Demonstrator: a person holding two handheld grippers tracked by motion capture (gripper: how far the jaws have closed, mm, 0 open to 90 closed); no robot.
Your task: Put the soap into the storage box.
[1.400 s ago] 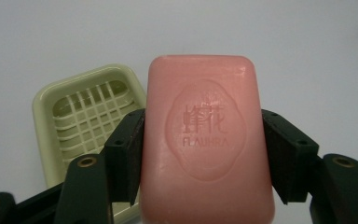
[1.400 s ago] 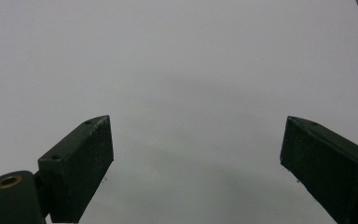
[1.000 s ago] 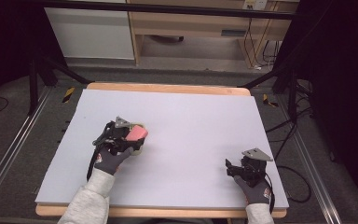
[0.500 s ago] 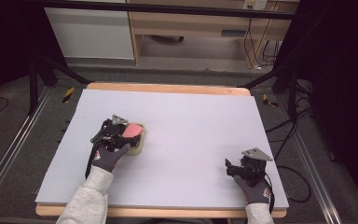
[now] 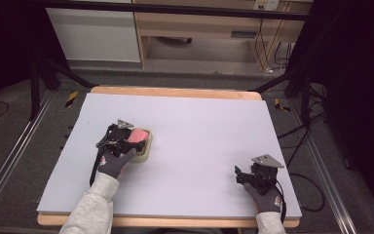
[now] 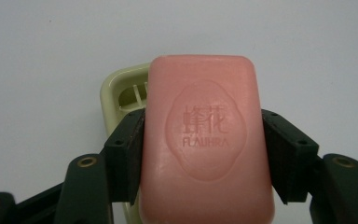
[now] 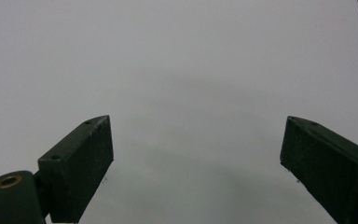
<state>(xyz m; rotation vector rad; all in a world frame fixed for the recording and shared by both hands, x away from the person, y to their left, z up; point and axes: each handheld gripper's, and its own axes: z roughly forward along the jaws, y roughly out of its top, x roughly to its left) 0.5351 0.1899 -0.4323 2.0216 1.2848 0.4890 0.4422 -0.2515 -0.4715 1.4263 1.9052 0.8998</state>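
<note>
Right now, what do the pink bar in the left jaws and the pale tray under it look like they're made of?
Pink bar: most likely soap, a waxy matte block with rounded corners and a stamped logo. Pale tray: probably moulded plastic, a smooth, slightly glossy yellow-green dish with drain slots inside.

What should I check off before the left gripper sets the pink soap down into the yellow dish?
1. Grip on the soap: ok, the left gripper has a jaw pressed on each long side.
2. Soap lined up with the dish: cannot tell, the bar hides most of it, with the dish's left rim and ribs peeking out.
3. Dish free to receive: cannot tell, its inside is mostly covered.
4. Dish flat on the table: ok in the high view.
5. Right gripper clear of the work: ok, its jaws stand open over bare table near the front right corner.
</note>
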